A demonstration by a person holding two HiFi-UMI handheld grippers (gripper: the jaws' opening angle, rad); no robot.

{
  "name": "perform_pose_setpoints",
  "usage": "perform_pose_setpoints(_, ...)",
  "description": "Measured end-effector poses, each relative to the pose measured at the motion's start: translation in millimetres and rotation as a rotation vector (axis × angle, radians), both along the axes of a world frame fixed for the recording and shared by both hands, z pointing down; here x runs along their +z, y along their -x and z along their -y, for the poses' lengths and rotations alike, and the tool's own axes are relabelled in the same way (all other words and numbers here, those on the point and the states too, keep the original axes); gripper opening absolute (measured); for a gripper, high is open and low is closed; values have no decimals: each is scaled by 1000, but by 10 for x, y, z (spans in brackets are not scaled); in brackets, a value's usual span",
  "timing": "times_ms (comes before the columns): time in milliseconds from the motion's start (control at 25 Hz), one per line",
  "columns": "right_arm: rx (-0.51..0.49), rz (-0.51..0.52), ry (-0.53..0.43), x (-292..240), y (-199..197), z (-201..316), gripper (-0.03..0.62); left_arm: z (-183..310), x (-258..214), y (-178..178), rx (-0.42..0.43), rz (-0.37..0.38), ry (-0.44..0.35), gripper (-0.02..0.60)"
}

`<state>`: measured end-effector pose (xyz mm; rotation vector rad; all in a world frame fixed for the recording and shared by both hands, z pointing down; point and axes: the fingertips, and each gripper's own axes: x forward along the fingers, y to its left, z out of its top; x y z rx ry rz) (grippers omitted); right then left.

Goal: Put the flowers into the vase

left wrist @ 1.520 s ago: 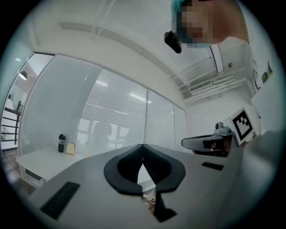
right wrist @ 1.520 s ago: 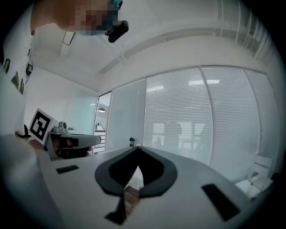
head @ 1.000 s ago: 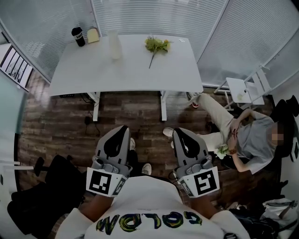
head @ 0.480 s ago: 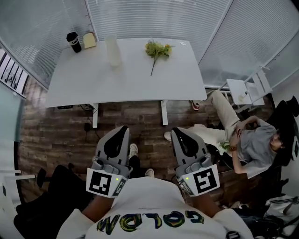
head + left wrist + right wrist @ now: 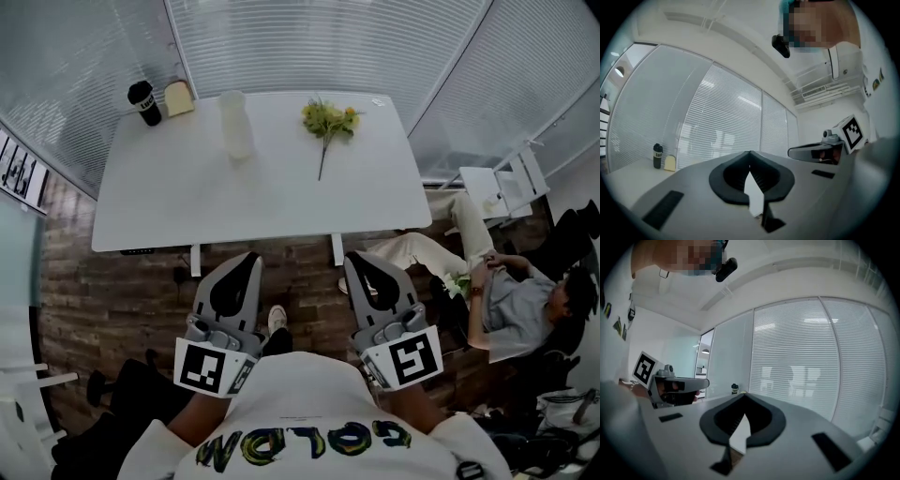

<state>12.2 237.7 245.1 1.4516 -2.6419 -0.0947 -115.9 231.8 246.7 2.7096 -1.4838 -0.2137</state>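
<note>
A bunch of yellow-green flowers (image 5: 328, 121) lies on the white table (image 5: 187, 202), its stem pointing toward me. To its left stands a tall pale vase (image 5: 236, 124), upright and with no flowers in it. My left gripper (image 5: 248, 256) and right gripper (image 5: 357, 259) are held side by side in front of my chest, short of the table's near edge and above the wood floor. Both are shut with nothing between the jaws. The left gripper view shows its shut jaws (image 5: 749, 153); the right gripper view shows the same (image 5: 743, 393).
A black cup (image 5: 143, 101) and a tan block (image 5: 178, 97) stand at the table's far left corner. Blinds close off the back. A person sits at the right (image 5: 525, 295) beside a white folding chair (image 5: 492, 192).
The table has slid down in the head view and looks closer. Both grippers have moved forward with me and stay shut, level and side by side.
</note>
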Motion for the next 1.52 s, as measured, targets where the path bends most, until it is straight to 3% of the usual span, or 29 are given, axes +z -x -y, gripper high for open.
perform_pose_setpoints(320, 53, 9, -10, -10, 264, 583, 9, 600, 52, 294, 46, -2, 16, 12)
perform_pose_setpoints(800, 109, -5, 22, 70, 288, 1056, 9, 1129, 179, 381, 94, 3, 58, 12)
perform_pose_setpoints(1120, 131, 18, 26, 162, 96, 1416, 9, 1505, 233, 225, 102, 3, 49, 12)
perform_pose_setpoints(1520, 147, 38, 49, 210, -339, 2279, 9, 2379, 292, -238, 128, 18, 87, 12)
